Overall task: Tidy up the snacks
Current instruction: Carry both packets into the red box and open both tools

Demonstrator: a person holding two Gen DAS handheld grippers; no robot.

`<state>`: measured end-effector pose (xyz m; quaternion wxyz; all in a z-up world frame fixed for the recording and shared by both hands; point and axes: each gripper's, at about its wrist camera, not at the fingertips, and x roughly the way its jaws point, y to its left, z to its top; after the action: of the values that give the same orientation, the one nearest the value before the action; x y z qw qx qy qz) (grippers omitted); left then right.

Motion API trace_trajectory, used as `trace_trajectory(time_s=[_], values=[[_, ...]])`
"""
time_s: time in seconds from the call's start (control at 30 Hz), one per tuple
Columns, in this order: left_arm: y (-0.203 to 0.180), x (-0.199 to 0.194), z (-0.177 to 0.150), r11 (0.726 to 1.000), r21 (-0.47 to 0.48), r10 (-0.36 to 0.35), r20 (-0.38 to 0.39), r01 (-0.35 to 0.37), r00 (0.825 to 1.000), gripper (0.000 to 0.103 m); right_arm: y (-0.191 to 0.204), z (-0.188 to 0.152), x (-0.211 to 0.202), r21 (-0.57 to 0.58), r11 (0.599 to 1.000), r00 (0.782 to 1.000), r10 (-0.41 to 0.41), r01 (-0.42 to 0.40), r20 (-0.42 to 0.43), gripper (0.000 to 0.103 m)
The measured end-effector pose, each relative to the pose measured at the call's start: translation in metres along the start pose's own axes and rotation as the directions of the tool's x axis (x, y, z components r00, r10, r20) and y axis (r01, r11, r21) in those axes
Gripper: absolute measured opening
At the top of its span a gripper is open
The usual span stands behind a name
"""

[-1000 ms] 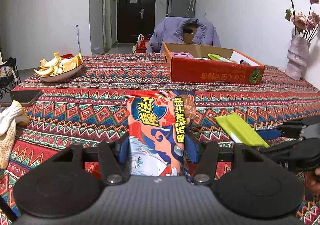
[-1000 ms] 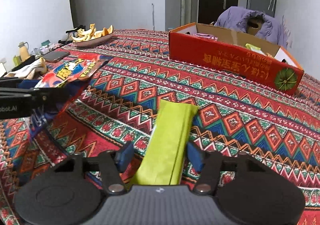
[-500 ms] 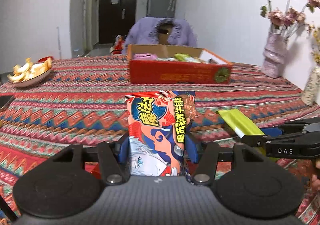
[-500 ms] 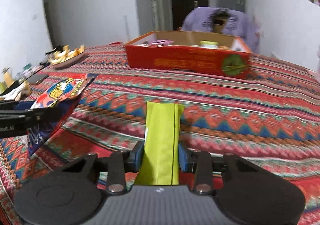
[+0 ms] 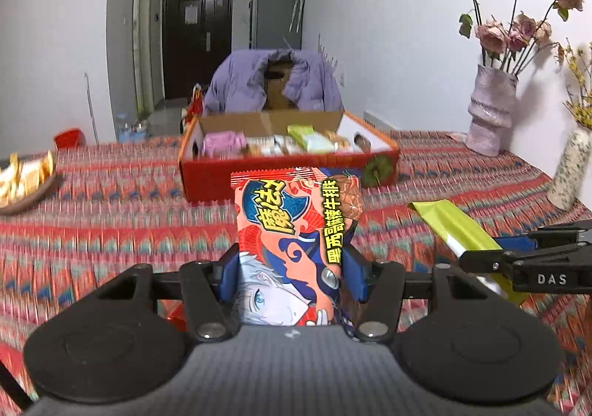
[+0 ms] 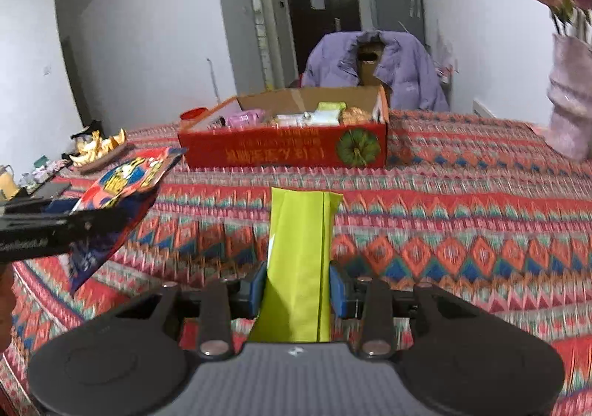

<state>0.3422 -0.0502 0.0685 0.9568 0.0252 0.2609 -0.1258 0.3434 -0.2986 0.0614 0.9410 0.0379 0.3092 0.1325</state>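
The left hand-held gripper point(image 5: 292, 264) grasps a red cartoon-printed snack packet point(image 5: 294, 231) and the right hand-held gripper point(image 6: 298, 286) a lime-green foil pouch point(image 6: 299, 249), both pointing lengthwise at the open red cardboard box point(image 6: 285, 151) straight ahead on the desk point(image 6: 462, 216).

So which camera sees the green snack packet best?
The right wrist view: the green packet fills the middle, face-on, clamped in the right gripper. The left wrist view shows it off to the side, slanted and partly hidden.

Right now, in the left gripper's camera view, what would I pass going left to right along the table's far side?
Bowl of peels → red box → purple vase → speckled vase.
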Motion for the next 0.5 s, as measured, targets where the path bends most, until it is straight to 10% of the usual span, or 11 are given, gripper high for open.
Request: trace_trajectory(time_s=[0.23, 0.5], values=[[0.020, 0.079, 0.086, 1.000, 0.000, 0.001, -0.005, -0.001, 1.000, 0.057, -0.025, 0.098, 0.058, -0.024, 0.998, 0.996, 0.065, -0.063, 0.067, 0.035], [0.043, 0.224, 0.175, 0.993, -0.113, 0.017, -0.135, -0.033, 0.991, 0.057, -0.074, 0.206, 0.204, 0.101, 0.994, 0.997, 0.039, -0.033, -0.059, 0.035]])
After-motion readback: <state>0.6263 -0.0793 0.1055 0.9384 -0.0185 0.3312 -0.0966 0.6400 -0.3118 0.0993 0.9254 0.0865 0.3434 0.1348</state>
